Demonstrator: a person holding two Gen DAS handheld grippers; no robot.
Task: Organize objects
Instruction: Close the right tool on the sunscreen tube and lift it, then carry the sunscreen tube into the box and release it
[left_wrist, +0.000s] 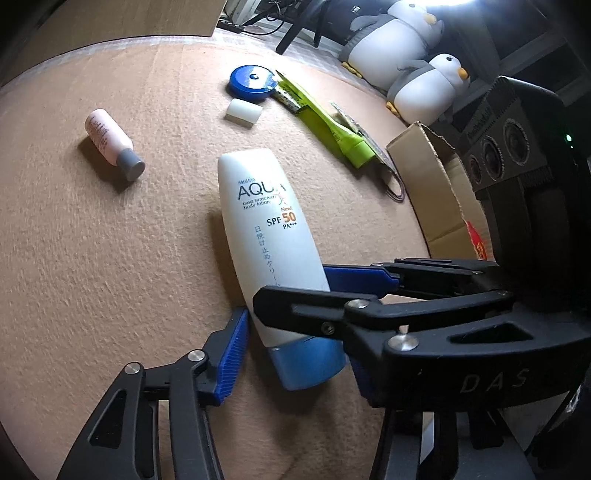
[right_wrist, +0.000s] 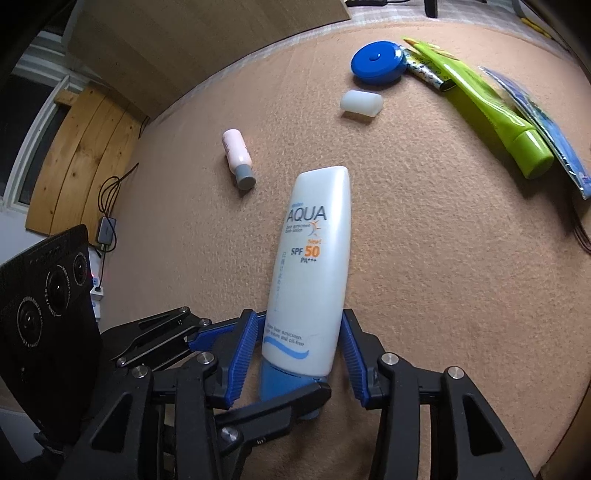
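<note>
A white AQUA sunscreen bottle (right_wrist: 314, 258) with a blue cap (left_wrist: 310, 365) rises off the tan mat (left_wrist: 110, 258), cap end nearest me. My right gripper (right_wrist: 298, 314) is shut on its lower body, with a blue pad on each side. In the left wrist view it reaches in from the right (left_wrist: 291, 284). My left gripper (left_wrist: 299, 343) straddles the cap. A gap shows between its left pad (left_wrist: 232, 354) and the cap, and its right pad is mostly hidden behind the other gripper. One of its fingers (right_wrist: 280, 404) crosses in front of the cap in the right wrist view.
Lying on the mat are a pink bottle (left_wrist: 109, 142) with a grey cap, a round blue tin (left_wrist: 253, 83), a small white cap (left_wrist: 243, 112), a green tube (left_wrist: 332, 129) and a blue packet (right_wrist: 546, 133). An open cardboard box (left_wrist: 432, 184) stands at the right, with plush penguins (left_wrist: 399, 40) behind it.
</note>
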